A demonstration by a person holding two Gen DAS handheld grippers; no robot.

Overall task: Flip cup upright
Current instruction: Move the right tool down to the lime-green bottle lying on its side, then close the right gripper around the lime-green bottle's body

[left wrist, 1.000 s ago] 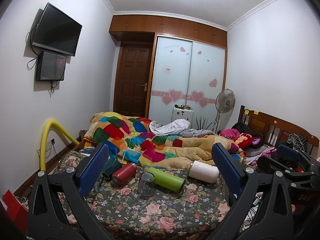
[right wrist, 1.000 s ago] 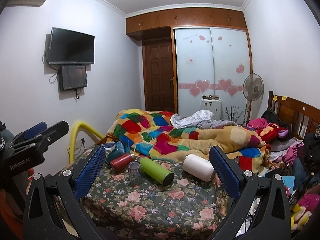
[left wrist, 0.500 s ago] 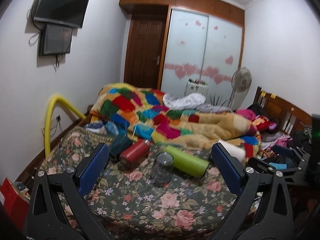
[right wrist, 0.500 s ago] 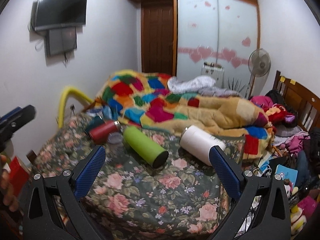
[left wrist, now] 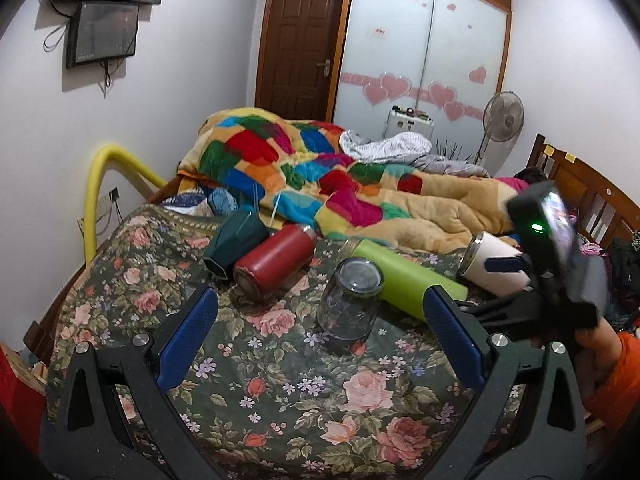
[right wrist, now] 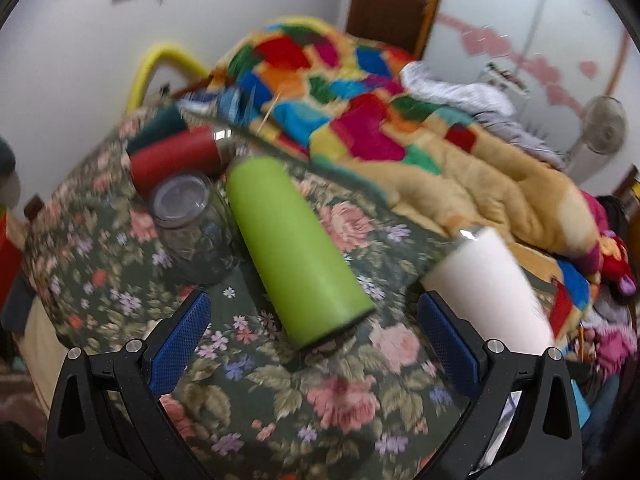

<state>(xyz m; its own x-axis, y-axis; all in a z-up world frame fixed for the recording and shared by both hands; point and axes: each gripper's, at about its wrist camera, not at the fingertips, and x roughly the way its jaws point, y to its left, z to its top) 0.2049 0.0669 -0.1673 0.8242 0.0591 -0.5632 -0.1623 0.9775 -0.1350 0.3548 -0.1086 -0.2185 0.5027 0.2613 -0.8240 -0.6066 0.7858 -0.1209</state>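
Several cups lie on a floral bedspread. A clear glass stands upside down; it also shows in the right wrist view. A green cup, a red flask, a dark teal cup and a white cup lie on their sides. My left gripper is open, just short of the glass. My right gripper is open, with the green cup's end between its fingers and the white cup by the right finger.
A bright patchwork quilt is heaped behind the cups. A yellow tube arches at the bed's left side by the wall. A wooden headboard and piled clothes are on the right. A fan stands by the wardrobe.
Both grippers have moved forward and tilted down toward the bed, so the cups look much larger. The right gripper has come in near the green and white cups. Both stay open.
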